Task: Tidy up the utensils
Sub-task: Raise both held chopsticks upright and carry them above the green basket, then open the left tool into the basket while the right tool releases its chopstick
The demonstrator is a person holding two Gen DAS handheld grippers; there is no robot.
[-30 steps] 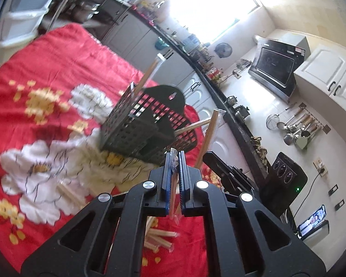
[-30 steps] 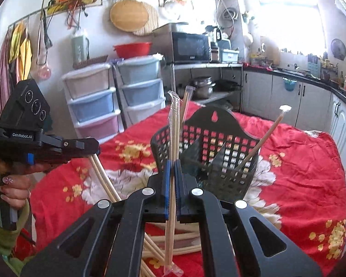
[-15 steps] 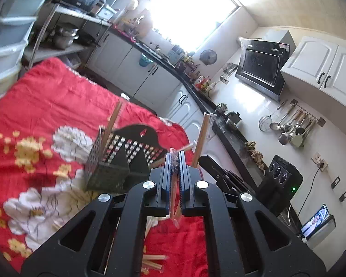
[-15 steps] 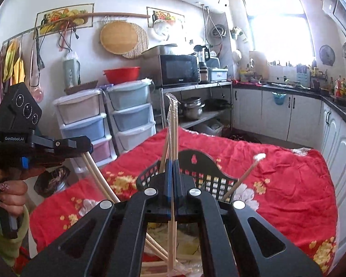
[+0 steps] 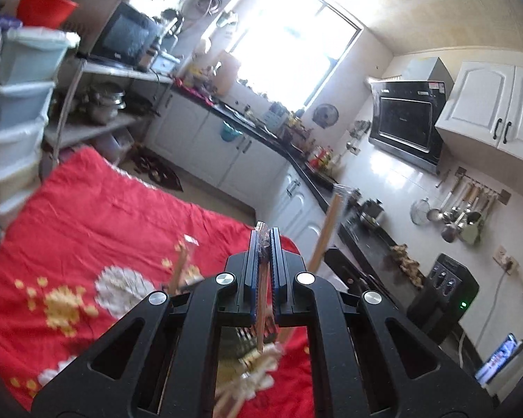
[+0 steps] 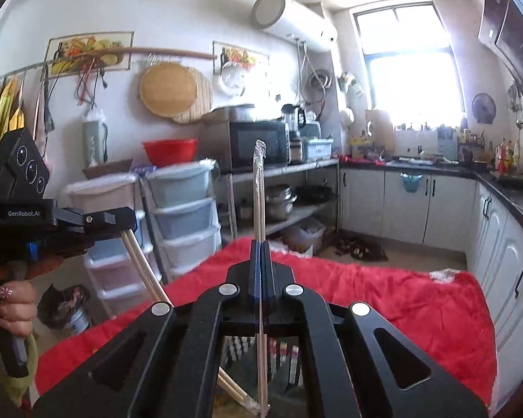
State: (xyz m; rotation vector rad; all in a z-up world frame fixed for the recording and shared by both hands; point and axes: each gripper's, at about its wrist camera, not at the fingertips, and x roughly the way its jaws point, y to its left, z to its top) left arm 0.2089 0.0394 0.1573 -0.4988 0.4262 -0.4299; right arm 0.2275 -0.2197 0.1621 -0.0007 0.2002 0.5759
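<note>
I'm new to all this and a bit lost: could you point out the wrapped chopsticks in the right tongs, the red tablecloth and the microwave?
wrapped chopsticks (image 6: 259, 188), right wrist view, upright shaft.
red tablecloth (image 6: 394, 299), right wrist view, bare cloth.
microwave (image 6: 258, 144), right wrist view, dark door.

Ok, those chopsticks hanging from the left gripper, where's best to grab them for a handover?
Grip the chopsticks on the bare shaft just below the left gripper, which is shut near their top end. Come from the side, jaws across both sticks: they slant downwards side by side, so a crosswise pinch should probably catch the pair.
</note>
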